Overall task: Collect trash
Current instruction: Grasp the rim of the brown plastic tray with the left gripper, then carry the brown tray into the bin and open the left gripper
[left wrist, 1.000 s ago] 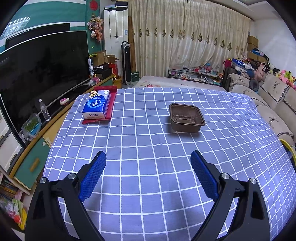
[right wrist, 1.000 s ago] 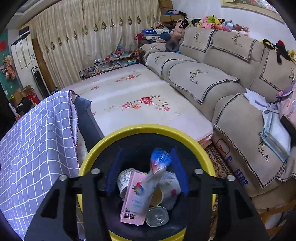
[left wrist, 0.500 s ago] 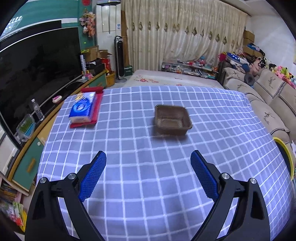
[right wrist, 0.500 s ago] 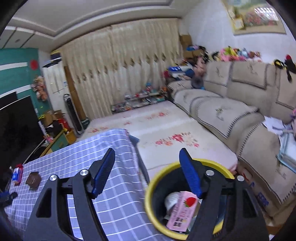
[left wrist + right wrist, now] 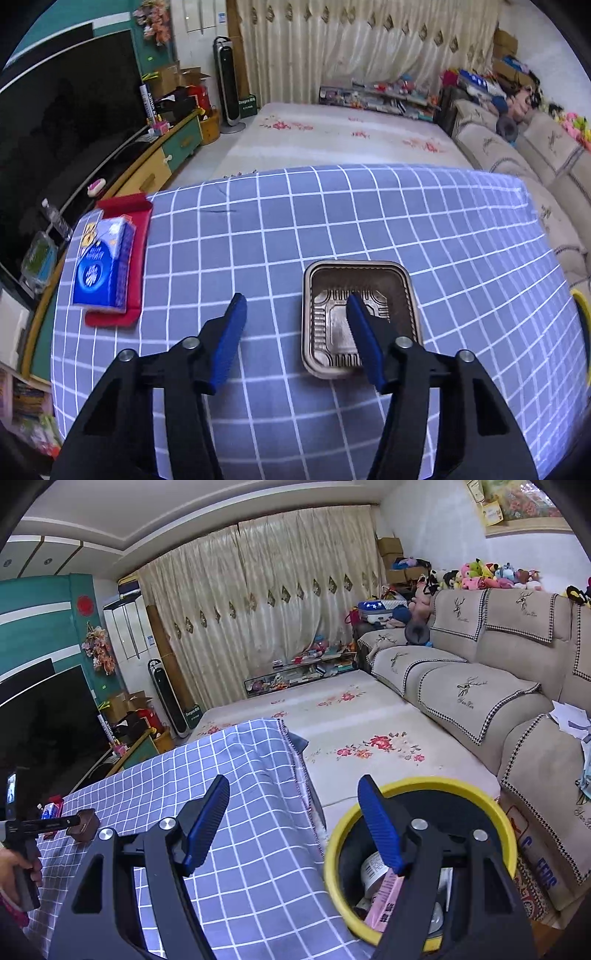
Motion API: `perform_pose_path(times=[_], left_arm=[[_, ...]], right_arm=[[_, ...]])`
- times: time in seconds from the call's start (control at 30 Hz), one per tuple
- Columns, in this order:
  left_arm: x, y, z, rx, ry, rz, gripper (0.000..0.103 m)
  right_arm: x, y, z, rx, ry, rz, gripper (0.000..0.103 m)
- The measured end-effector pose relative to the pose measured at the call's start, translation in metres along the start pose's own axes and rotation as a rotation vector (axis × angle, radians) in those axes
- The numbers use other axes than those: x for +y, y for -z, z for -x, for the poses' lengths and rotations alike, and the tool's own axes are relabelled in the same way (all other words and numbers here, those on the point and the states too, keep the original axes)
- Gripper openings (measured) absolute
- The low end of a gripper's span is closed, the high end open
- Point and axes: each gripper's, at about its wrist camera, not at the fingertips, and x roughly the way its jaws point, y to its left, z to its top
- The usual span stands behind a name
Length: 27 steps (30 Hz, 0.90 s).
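We have the left tongs (image 5: 295,306) closing, straddling the left wall of the brown tray (image 5: 360,317) on the counter (image 5: 461,240), not yet clamped. Risk: thin wall buckles or slips. Right tongs (image 5: 293,790) stand apart, empty, above the yellow bin (image 5: 417,786).

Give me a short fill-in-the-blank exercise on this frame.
1. The brown tray sits on the ____ checked tablecloth.
2. The blue tissue pack lies on a ____ mat.
3. The bin beside the table has a ____ rim.
4. The right gripper holds ____.

Missing words: blue; red; yellow; nothing
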Motion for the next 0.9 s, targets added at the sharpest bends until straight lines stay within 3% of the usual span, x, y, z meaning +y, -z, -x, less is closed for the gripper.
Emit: perform_pose_path(times=[0.1,0.2,0.3,0.33,0.47,0.57,0.73,0.9], left_arm=[[-0.003,-0.006,-0.013,0.032,0.000,-0.008,0.046],[-0.003,-0.008,-0.027,0.074,0.024,0.005,0.029],[-0.011,-0.010,-0.024,0.063,0.040,-0.024,0.007],[-0.017,-0.009,-0.020,0.061,0.059,-0.034,0.005],[-0.059,-0.005,0.009,0.012,0.101,-0.105,0.005],[-0.107,0.000,0.034,-0.017,0.174,-0.162,0.005],[-0.216,0.008,0.072,-0.052,0.334,-0.296,0.005],[-0.328,0.026,0.090,-0.036,0.459,-0.427,0.005]], right_arm=[[-0.007,-0.004,0.003,-0.006,0.003,-0.013,0.068],[-0.013,-0.008,0.011,-0.017,0.011,-0.010,0.068],[-0.021,-0.011,0.021,-0.037,0.022,-0.006,0.068],[-0.025,-0.013,0.026,-0.048,0.030,-0.006,0.068],[-0.046,-0.017,0.044,-0.081,0.063,-0.018,0.068],[-0.067,-0.019,0.056,-0.100,0.091,-0.038,0.068],[-0.100,-0.021,0.076,-0.124,0.153,-0.057,0.069],[-0.133,-0.019,0.090,-0.121,0.200,-0.072,0.071]])
